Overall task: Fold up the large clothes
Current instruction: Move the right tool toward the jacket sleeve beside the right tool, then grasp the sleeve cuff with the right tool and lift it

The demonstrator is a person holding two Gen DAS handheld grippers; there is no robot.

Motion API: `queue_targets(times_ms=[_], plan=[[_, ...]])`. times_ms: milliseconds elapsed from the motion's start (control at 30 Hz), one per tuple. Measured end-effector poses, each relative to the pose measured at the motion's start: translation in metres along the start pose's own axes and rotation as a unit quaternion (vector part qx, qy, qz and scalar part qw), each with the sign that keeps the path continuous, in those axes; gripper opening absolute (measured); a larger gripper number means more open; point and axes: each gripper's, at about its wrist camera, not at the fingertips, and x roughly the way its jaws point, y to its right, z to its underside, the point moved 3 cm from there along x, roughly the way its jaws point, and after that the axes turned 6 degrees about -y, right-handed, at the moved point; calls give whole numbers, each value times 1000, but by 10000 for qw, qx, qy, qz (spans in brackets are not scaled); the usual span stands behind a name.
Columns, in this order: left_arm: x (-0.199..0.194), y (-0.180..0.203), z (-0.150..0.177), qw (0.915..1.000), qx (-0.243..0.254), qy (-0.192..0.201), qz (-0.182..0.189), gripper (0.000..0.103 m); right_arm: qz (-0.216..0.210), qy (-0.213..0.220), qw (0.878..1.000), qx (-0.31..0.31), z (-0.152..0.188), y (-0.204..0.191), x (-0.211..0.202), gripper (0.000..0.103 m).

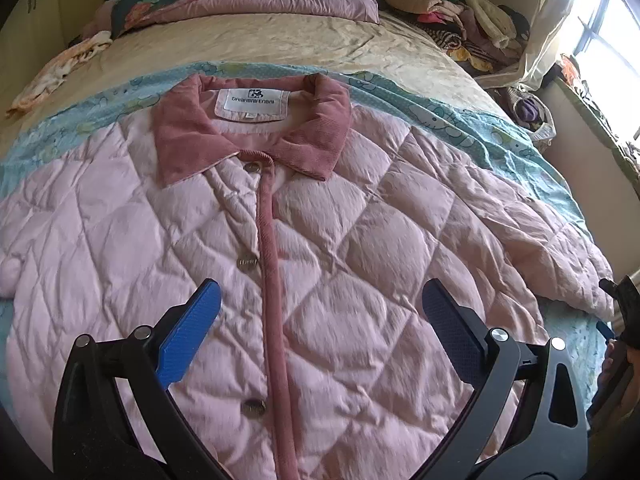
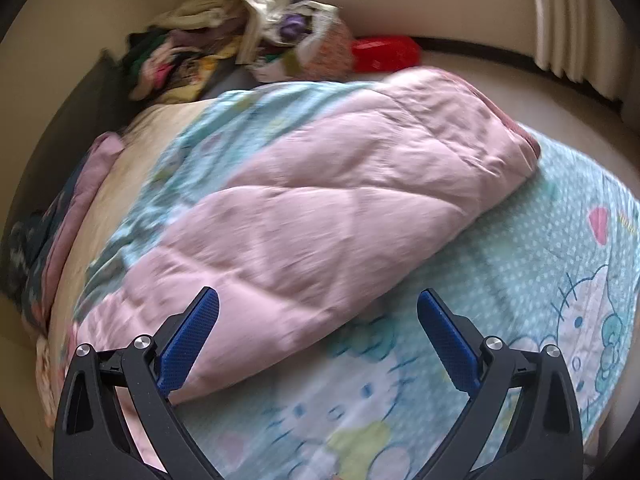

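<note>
Pink quilted jacket (image 1: 340,248) flat on teal cartoon sheet (image 2: 540,248), buttoned, collar (image 1: 256,132) far side. Left gripper (image 1: 320,316) over placket, right gripper (image 2: 318,316) beside sleeve (image 2: 360,168) — both spread, empty. Risk: puffy padding slipping from shallow pinch — fold springs open.

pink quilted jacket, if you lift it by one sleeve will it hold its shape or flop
The pink quilted jacket will probably flop: its sleeve lies limp and creased on the sheet. The puffy padding suggests it is bulky but light. The smooth shell may slip in a shallow pinch.

free: sheet (image 2: 520,248) beside sleeve (image 2: 340,200) | blocked: clothes pile (image 1: 460,12)
</note>
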Motion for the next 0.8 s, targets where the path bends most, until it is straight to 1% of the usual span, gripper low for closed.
queue_targets(times_ms=[67,133,300,367,400,433,467,533,567,600,633,733,800], plan=[[5,0,-4,10000,-6,-27,-21,94,-21,-84,9996,277,-7,13,11,99],[11,-1,-8,10000,-10,-65,-37,94,-35,-49,9990,447,-13,22,17,99],[16,-3,-18,9999,6,-58,-149,94,-195,327,9950,926,-35,45,20,99],[15,-7,-22,9998,-50,-32,-168,94,-440,401,9896,1306,-44,60,25,94],[14,-8,-23,9998,-76,-14,-177,94,-496,457,9877,1412,-47,65,25,86],[12,-11,-24,9997,-117,24,-233,94,-519,529,9861,1489,-49,70,25,69],[10,-13,-25,9995,-144,74,-285,94,-495,595,9854,1513,-51,73,24,60],[5,-15,-27,9993,-142,132,-323,94,-755,612,9848,1438,-54,74,22,36],[2,-16,-28,9993,-147,149,-325,94,-902,631,9847,1354,-56,70,18,28],[0,-16,-28,9992,-147,160,-323,94,-1012,663,9853,1209,-58,64,13,24],[-3,-16,-29,9992,-141,174,-326,94,-1019,733,9866,1040,-60,57,6,22],[-13,-16,-31,9992,-115,246,-300,94,-1190,1077,9868,213,-64,18,-28,19],[-22,-16,-34,9990,-98,340,-261,94,-1273,1259,9834,-282,-63,-7,-51,18]])
